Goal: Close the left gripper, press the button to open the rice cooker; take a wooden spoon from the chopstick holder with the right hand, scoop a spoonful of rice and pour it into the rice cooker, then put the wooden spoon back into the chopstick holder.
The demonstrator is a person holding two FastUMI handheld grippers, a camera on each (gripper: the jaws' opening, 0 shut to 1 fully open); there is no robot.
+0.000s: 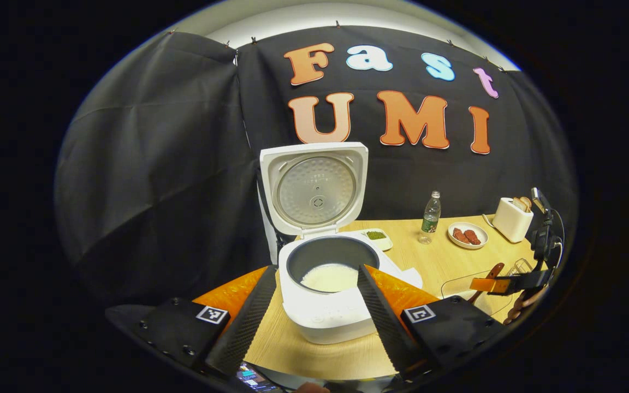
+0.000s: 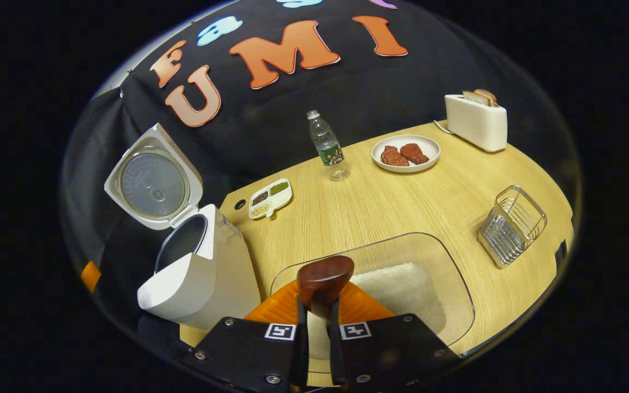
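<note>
Rice cooker [image 2: 194, 284] lid [image 2: 153, 185] up — pot mouth open from above; bare table [image 2: 380, 207] btwn cooker & wire holder [image 2: 511, 226].

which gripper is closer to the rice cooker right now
Left. The left gripper sits open just before the rice cooker; the right gripper, holding the wooden spoon, is off beside it.

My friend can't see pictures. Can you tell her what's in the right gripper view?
The right gripper holds a wooden spoon over a clear dish of rice on a wooden table. An open rice cooker stands to the left, a wire holder to the right.
</note>
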